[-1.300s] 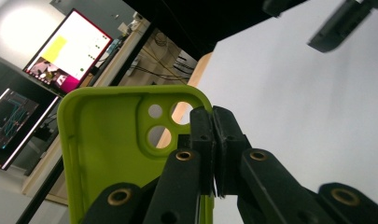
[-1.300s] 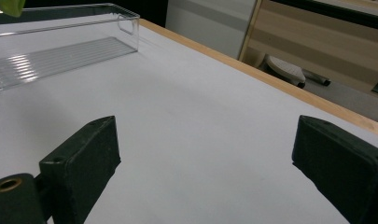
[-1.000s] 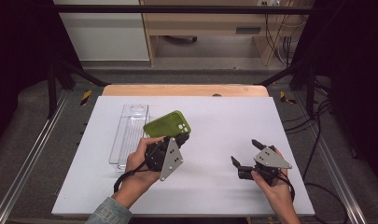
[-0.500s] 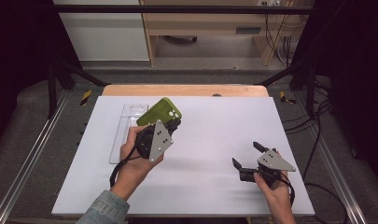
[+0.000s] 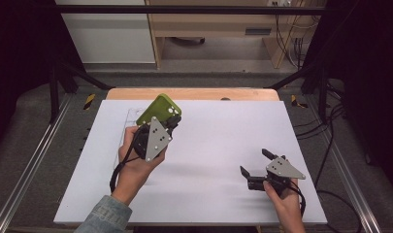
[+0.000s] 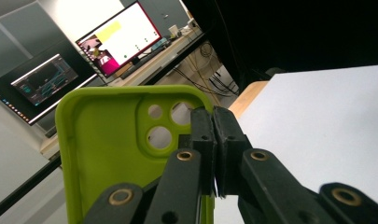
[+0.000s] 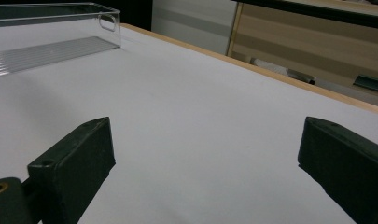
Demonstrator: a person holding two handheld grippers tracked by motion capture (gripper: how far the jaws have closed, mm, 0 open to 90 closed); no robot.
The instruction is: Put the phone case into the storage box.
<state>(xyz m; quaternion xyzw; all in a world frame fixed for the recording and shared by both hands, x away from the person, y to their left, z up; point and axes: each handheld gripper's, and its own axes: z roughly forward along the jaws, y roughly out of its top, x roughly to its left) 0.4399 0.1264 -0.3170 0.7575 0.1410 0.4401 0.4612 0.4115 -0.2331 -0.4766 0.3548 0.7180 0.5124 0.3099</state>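
From the high view the left gripper (image 5: 171,122) holds a green phone case (image 5: 157,108) lifted off the white table (image 5: 208,145), tilted, over the table's far left part; its jaws are clenched on the case's edge beside the camera cut-outs; the left gripper view shows what the high view cannot: the case's hollow inside faces the camera, three round holes pierce its corner, and the two black pads meet tight on its thin wall; that view also takes in two lit monitors (image 6: 74,56) on a desk beyond the table; the right gripper (image 5: 254,162) rests low near the table's right front, well apart from the case, its jaws released and spread with nothing between them; the right gripper view adds a clear plastic tray (image 7: 51,32) lying on the table's far part, which the high view shows mostly hidden behind the left hand (image 5: 136,167) and the case; only a faint outline of it is visible there.
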